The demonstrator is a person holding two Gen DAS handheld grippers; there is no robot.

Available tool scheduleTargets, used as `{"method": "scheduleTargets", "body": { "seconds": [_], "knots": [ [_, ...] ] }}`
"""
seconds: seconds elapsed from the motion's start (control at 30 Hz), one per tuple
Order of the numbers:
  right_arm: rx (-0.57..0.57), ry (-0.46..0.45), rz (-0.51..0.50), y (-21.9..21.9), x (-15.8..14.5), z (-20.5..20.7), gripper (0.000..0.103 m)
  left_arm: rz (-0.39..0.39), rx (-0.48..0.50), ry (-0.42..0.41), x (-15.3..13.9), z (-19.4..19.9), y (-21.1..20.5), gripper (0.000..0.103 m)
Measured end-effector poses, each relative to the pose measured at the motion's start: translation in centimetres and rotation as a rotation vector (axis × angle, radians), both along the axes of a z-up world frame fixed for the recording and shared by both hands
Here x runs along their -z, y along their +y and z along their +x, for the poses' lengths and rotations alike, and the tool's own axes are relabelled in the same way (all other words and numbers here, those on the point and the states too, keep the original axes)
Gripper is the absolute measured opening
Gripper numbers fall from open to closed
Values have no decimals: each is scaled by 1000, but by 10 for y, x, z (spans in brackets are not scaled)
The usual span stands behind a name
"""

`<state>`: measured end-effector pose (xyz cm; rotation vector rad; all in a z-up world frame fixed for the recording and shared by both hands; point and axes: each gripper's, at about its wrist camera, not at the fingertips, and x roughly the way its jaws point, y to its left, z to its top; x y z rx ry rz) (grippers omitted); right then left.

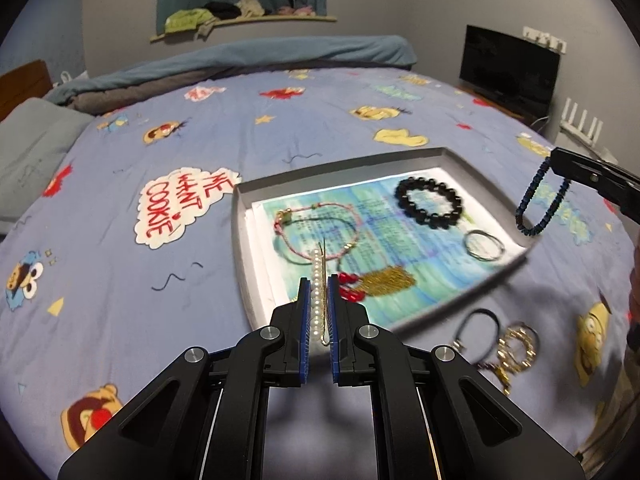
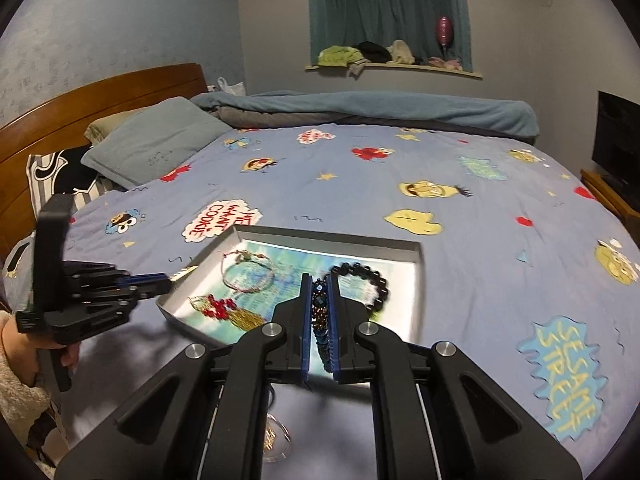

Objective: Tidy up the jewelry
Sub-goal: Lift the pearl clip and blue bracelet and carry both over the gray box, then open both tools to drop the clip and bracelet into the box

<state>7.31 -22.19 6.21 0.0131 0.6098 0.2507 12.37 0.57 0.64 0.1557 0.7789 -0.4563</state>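
Left gripper (image 1: 319, 280) jaws pinching pearl strand (image 1: 317, 300), right gripper (image 2: 320, 278) clamping blue beaded bracelet (image 2: 321, 312)

Right gripper (image 2: 320, 316) clamped on a dark blue beaded bracelet (image 2: 321, 322) above a grey tray (image 2: 332, 237) on the cartoon-print bedsheet (image 2: 480, 208), the tray holding a black bead bracelet (image 2: 370, 280), a pink cord bracelet (image 2: 247, 276) and red-and-gold earrings (image 2: 224, 310); left gripper (image 2: 176, 276) at left.

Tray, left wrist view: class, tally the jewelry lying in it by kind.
Cord bracelets: 2, pink and dark green
Bead bracelet: 1
Thin bangle: 1
Red-and-gold tassel piece: 1
Total: 5
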Motion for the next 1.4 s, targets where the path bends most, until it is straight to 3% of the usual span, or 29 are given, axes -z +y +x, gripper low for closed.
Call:
{"method": "scheduleTargets", "body": {
  "seconds": [0.17, 0.37, 0.67, 0.9, 1.33, 1.4],
  "knots": [
    [-34, 28, 26, 16, 12, 21, 7, 45, -58, 42, 14, 26, -3, 9],
    [-58, 97, 67, 26, 37, 37, 7, 42, -101, 88, 26, 49, -3, 9],
    [-29, 196, 28, 21, 71, 44, 7, 92, -99, 88, 37, 70, -17, 9],
    [-8, 283, 30, 15, 90, 52, 7, 88, -102, 109, 46, 78, -16, 9],
    [-9, 294, 19, 19, 94, 55, 8, 101, -94, 109, 51, 83, -21, 10],
    [-7, 288, 23, 18, 92, 54, 15, 94, -87, 110, 50, 81, -22, 15]
  ]
}}
